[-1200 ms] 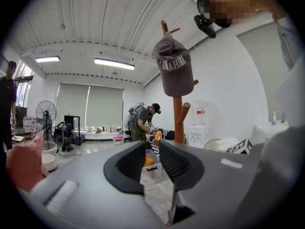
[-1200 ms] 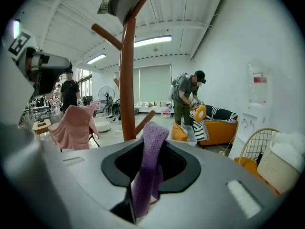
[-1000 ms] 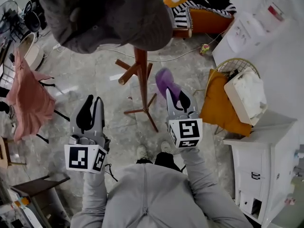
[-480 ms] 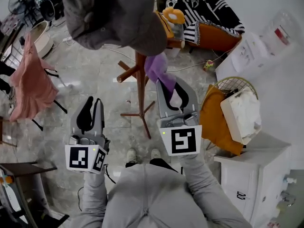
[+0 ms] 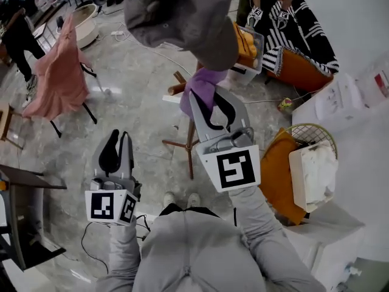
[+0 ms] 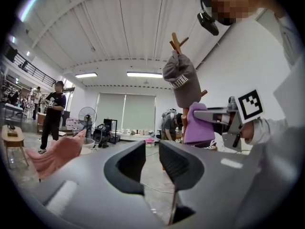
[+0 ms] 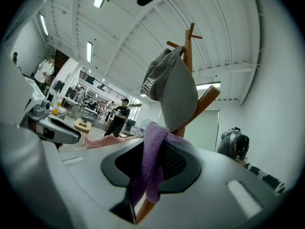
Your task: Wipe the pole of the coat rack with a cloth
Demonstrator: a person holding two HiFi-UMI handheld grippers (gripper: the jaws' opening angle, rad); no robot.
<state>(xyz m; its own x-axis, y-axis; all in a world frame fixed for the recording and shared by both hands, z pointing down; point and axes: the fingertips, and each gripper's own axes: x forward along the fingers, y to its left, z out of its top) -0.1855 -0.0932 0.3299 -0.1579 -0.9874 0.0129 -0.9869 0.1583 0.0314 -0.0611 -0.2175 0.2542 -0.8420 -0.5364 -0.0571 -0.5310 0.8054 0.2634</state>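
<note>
Bright ceiling strip lights; fisheye edges dark.

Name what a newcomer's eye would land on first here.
The purple cloth pinched in the right tongs, raised at centre beside the coat rack's wooden pole, grabs the eye first. Just above it a big grey cap hangs on the rack, filling the top of the head view. The left tongs hang low at left, open and empty.

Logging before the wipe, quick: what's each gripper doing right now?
Left gripper: jaws slightly apart, empty.
Right gripper: closed on the purple cloth.
</note>
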